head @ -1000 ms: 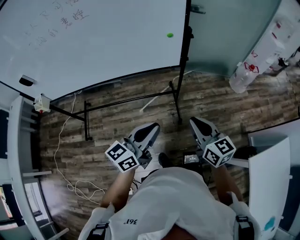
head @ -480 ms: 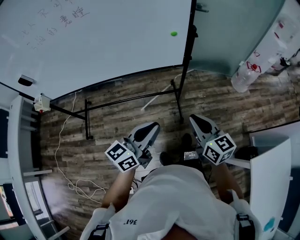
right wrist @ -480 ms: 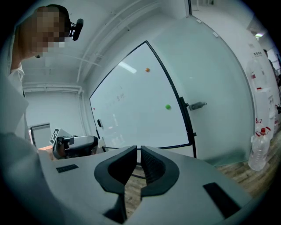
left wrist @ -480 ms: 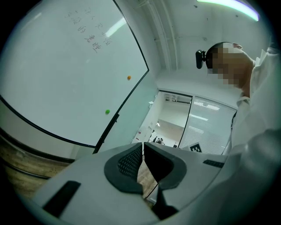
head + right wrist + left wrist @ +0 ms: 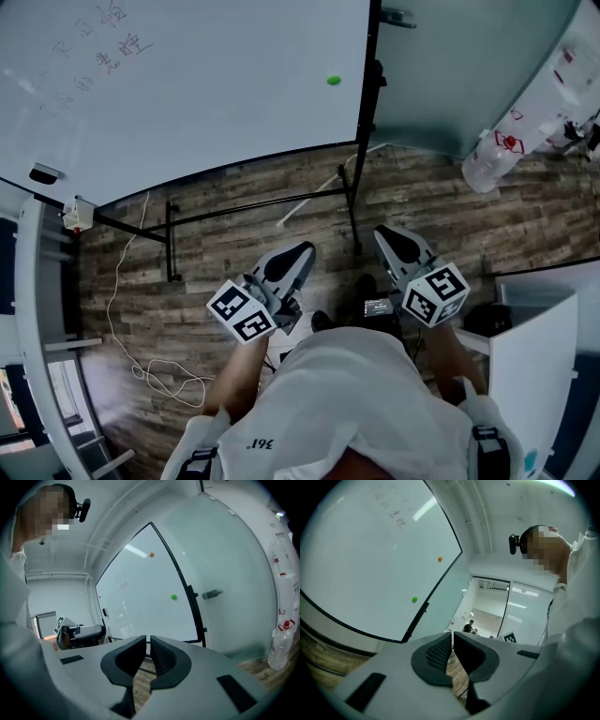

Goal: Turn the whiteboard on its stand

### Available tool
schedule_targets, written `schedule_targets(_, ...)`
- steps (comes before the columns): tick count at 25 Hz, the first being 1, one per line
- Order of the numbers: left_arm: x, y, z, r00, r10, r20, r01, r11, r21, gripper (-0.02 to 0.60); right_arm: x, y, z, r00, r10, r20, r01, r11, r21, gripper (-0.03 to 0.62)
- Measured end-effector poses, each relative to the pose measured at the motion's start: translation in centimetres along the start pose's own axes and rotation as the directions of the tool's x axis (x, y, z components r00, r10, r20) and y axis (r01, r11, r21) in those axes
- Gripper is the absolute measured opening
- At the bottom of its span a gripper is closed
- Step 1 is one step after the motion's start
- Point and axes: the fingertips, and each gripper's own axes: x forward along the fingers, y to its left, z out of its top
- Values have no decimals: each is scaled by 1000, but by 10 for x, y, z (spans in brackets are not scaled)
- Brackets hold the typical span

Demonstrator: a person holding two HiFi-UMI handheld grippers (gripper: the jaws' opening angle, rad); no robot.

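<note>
The whiteboard [image 5: 187, 84] on its black stand [image 5: 354, 202] stands ahead, well apart from both claws. The left claw [image 5: 300, 255] and right claw [image 5: 384, 237] are closed, empty. A water bottle [image 5: 487, 159] stands farther right.

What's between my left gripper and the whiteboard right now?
In the head view, wood floor and the stand's black crossbar lie between the left gripper and the whiteboard.

Ahead of the left gripper [image 5: 298, 255], the whiteboard [image 5: 206, 103] is cut off at top; its writing [image 5: 117, 42] cannot be read.
</note>
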Motion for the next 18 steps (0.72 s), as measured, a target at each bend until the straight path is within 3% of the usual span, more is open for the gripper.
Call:
schedule_targets(11,95,21,6,995,94,46,-94,996,-4,21,15,-95,32,997,71,-42,-72,997,-14,29)
schedule_targets(18,124,36,9,986,157,57,-157,988,4,28,29,-132,42,992,105,-65,-107,994,-32,29)
